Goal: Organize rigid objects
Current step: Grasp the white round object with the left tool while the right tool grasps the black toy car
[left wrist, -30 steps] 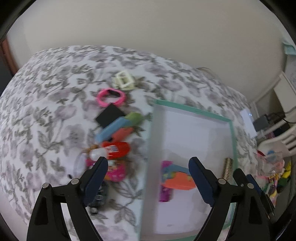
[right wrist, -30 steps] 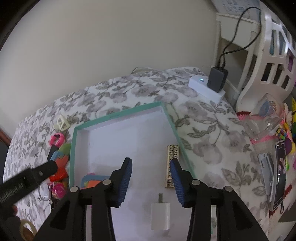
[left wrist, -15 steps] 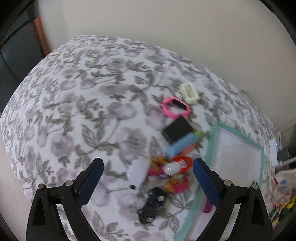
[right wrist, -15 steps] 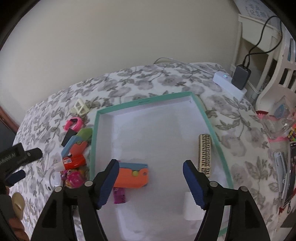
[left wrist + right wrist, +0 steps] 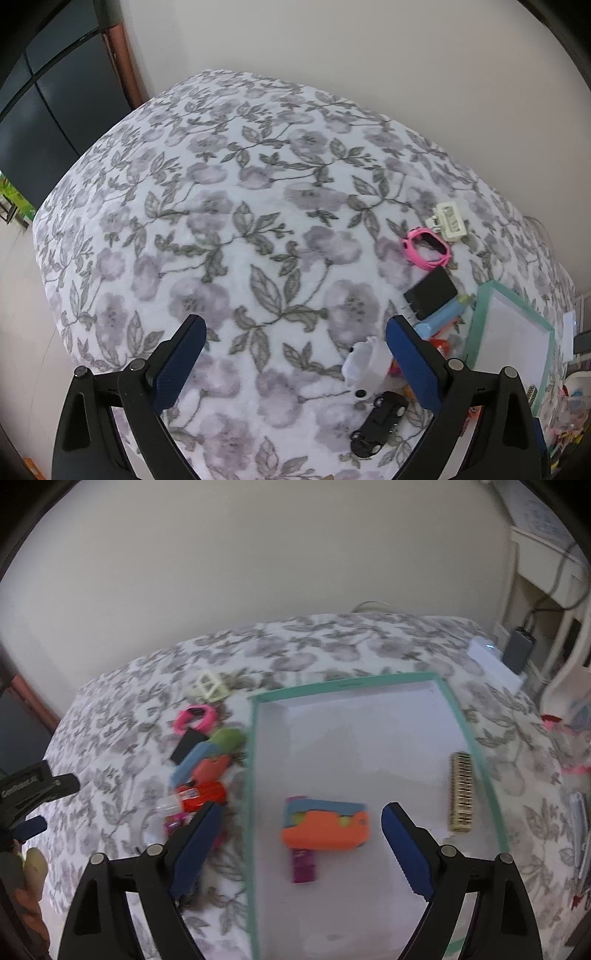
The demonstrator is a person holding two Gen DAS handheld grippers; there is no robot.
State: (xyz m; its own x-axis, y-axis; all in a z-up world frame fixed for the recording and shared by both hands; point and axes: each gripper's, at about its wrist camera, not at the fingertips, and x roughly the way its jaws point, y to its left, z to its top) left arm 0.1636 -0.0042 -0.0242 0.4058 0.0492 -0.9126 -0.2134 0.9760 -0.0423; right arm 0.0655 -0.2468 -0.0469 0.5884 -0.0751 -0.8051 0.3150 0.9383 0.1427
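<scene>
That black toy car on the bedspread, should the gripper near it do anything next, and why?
Probably ease the left gripper right and down over the car: its jaws stand wide with nothing between them, the car lies outside the tray.

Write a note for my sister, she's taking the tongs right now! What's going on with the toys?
Left tongs: open and empty, over the flowery bedcover, beside the toy pile.
Right tongs: jaws have just been opening, nothing between them, over the left edge of the teal box.
Already in the box: the orange-and-blue toy, a purple piece under it, and the gold comb-like bar.
Not yet boxed, lying on the cover: black toy car, white case, black card, pink band, cream frame, red glue tube.
Next: probably pick one from the pile.
</scene>
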